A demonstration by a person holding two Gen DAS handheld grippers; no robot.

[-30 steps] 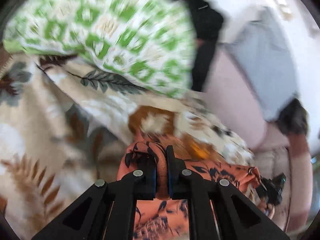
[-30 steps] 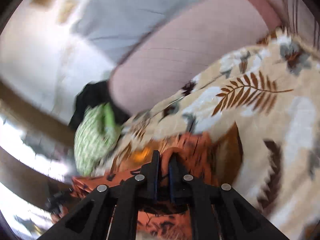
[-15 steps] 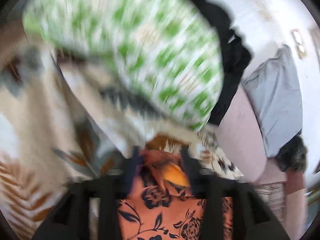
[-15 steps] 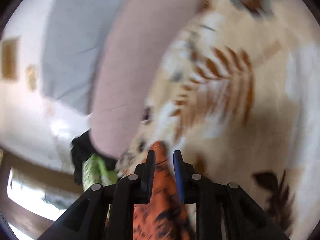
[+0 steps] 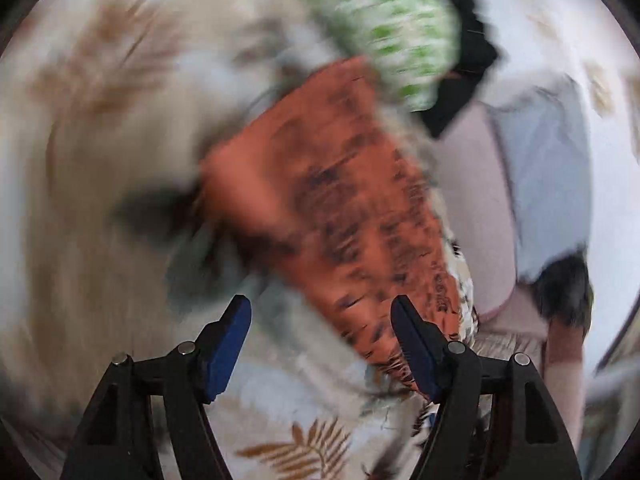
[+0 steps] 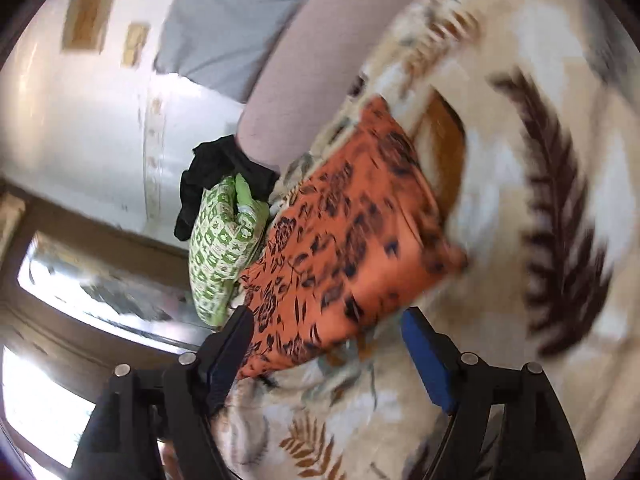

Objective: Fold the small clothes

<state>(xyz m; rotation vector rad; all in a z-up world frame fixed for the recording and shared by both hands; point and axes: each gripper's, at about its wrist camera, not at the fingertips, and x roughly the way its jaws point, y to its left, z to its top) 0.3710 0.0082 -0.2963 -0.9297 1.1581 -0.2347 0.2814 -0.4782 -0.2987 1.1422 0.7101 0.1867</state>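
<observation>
An orange garment with a black floral print (image 5: 340,196) lies folded flat on the leaf-patterned bedspread (image 5: 100,208). It also shows in the right wrist view (image 6: 344,248). My left gripper (image 5: 320,316) is open and empty, just short of the garment's near edge. My right gripper (image 6: 326,332) is open and empty, its fingers either side of the garment's near corner without gripping it. The left wrist view is motion-blurred.
A green-and-white patterned cloth (image 6: 222,236) and a black garment (image 6: 212,176) lie beyond the orange one. A pink bolster (image 6: 316,60) and a grey pillow (image 6: 236,12) lie along the bed's far side by the white wall. A window (image 6: 92,292) is at left.
Both grippers were shut on the orange garment. They have opened and let it go, and it now lies folded on the bedspread. Both grippers have pulled back from it.
</observation>
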